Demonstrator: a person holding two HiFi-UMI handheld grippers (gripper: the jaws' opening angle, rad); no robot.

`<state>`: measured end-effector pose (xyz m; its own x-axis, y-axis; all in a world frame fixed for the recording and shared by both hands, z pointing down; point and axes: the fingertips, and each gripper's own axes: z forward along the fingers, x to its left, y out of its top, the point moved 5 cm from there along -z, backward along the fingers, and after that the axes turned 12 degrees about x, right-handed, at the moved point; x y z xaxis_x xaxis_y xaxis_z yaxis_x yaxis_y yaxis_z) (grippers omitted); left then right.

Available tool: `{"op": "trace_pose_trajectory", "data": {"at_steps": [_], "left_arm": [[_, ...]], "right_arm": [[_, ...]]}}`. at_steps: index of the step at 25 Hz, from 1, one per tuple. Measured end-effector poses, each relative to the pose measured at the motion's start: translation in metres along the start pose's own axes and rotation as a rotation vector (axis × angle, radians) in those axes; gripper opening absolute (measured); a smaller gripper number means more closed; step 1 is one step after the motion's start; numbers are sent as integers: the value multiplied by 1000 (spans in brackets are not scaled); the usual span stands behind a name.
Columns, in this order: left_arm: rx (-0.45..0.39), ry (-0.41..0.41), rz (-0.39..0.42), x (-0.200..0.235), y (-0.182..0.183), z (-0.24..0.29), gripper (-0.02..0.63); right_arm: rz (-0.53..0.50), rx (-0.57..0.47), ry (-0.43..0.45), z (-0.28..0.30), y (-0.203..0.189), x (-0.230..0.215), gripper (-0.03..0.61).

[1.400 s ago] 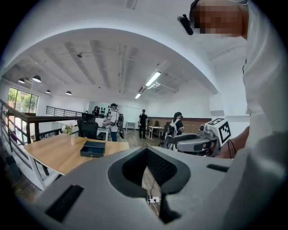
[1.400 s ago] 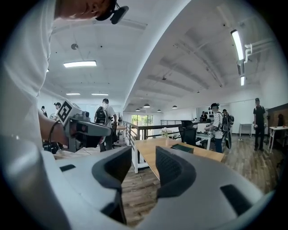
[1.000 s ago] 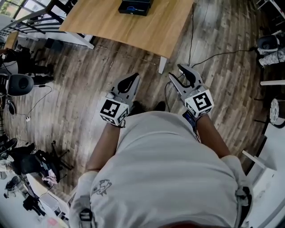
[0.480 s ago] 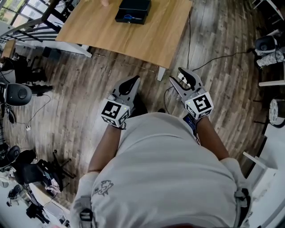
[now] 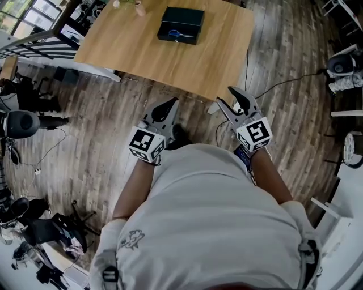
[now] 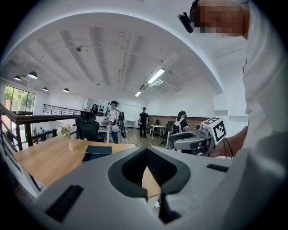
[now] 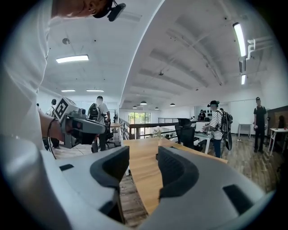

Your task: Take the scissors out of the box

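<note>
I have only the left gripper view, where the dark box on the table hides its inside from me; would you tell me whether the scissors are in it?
Observer: Yes. In the head view the box is open on top, and blue-handled scissors lie inside it.
Operator: Thank you. Is the right gripper ready to grasp?
Observer: Its own view shows the right gripper with its jaws apart. They have just been opening, and nothing is between them.
Operator: And where is the box from above?
Observer: It sits toward the far side of the table, while the left gripper and the right one are back by its near edge.
</note>
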<state>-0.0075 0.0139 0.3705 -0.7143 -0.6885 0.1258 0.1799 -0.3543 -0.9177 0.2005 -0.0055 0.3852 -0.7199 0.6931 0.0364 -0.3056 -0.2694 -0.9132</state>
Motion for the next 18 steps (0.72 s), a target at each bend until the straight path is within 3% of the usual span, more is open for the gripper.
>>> {"op": "trace_pose_trajectory", "data": {"at_steps": [9, 18], "left_arm": [[-6, 1, -16, 96, 5, -24, 5], [-8, 0, -28, 147, 3, -41, 5]], "right_arm": [[-26, 26, -6, 93, 51, 18, 207], [-48, 57, 13, 148, 76, 35, 207]]}}
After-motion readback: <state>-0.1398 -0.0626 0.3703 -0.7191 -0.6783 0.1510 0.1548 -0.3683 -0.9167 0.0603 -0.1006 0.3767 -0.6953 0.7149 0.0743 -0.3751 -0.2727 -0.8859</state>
